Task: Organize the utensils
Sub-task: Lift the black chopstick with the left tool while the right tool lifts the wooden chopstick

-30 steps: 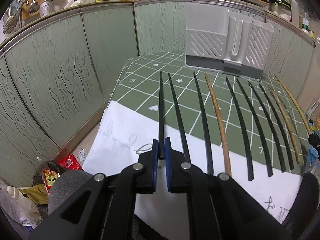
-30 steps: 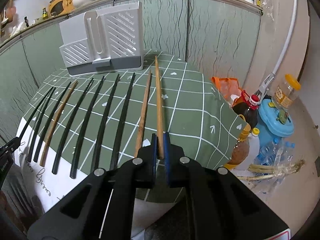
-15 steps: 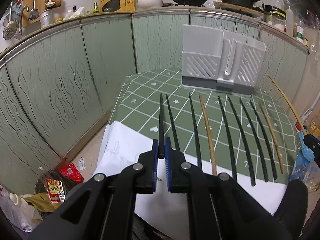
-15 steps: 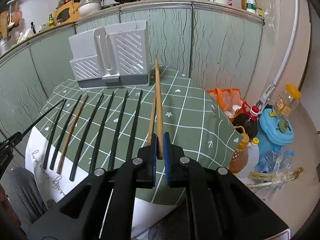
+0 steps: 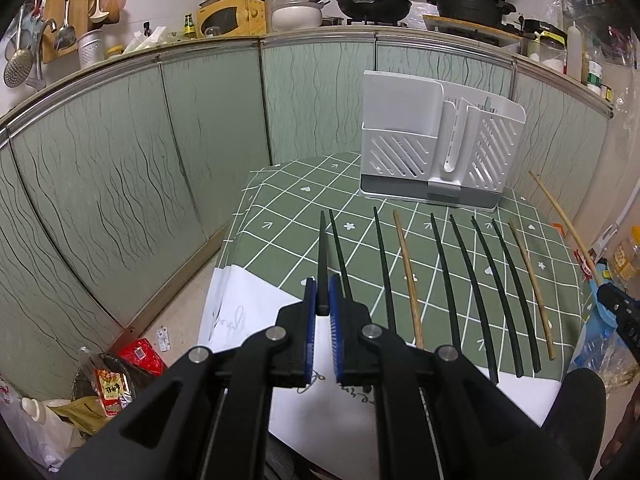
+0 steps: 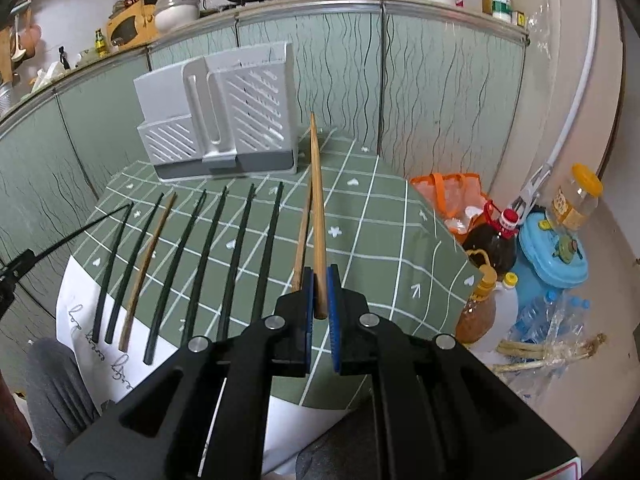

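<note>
Chopsticks are lying in a tidy row across the green tablecloth with the white grid [image 5: 288, 216], tips pointing toward the pale grey slotted plastic utensil holder [image 5: 436, 148] that is standing at the far edge of the cloth, and nothing is showing inside that holder yet. The left gripper [image 5: 322, 312] is pinching the thick end of a black tapered chopstick [image 5: 322, 256] between its blue pads, the stick pointing toward the holder and sitting clear of the cloth, just beside the nearest black one in the row. The right gripper [image 6: 319, 312] is likewise pressing its pads on a light brown wooden chopstick [image 6: 317, 200], whose tip is reaching up level with the holder's right side while a second wooden stick is lying on the cloth just beneath it. Sorting is, by my judgement, only beginning: these two sticks are the first off the cloth, and eight more are waiting in front of the holder, six black and two wooden. Carrying each held stick to the holder and dropping it into a compartment looks like the step in hand.
</note>
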Demonstrator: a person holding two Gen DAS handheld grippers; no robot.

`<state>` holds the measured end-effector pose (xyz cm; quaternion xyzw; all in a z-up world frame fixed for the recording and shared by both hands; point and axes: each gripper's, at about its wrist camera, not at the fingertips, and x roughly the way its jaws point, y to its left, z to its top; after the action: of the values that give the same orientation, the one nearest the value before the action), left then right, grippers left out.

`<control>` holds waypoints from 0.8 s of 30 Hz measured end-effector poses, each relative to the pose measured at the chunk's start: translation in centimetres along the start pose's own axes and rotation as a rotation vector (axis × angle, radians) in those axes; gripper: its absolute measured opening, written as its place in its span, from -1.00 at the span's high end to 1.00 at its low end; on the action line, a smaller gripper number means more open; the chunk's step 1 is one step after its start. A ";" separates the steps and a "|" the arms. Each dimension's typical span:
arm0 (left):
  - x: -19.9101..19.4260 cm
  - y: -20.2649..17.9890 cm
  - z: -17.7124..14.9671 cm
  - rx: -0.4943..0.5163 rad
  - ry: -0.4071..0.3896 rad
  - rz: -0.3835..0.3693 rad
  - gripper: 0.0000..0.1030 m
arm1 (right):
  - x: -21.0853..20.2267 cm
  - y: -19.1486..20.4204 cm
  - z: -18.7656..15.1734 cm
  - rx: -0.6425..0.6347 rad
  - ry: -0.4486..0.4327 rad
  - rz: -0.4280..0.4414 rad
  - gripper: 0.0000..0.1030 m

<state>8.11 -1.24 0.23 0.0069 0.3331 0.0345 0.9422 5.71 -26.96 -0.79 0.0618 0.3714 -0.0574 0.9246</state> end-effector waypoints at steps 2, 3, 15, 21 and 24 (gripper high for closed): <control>0.0 0.0 0.0 0.000 0.000 -0.001 0.85 | 0.2 -0.1 -0.1 0.003 0.010 0.000 0.88; 0.0 0.0 0.0 0.001 -0.001 0.000 0.85 | 0.3 -0.1 -0.2 0.004 0.013 0.001 0.88; 0.0 0.0 0.0 0.003 -0.001 -0.001 0.85 | 0.8 0.0 -0.4 0.006 0.038 0.013 0.87; 0.0 0.0 0.2 0.004 -0.003 -0.005 0.85 | 0.5 0.1 -0.2 0.004 0.030 0.022 0.88; -0.4 0.1 0.5 0.006 -0.012 -0.010 0.85 | 0.2 0.2 0.2 -0.003 0.021 0.024 0.88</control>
<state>8.16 -1.12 0.88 0.0082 0.3275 0.0287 0.9444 5.99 -26.83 -0.81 0.0656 0.3804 -0.0453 0.9214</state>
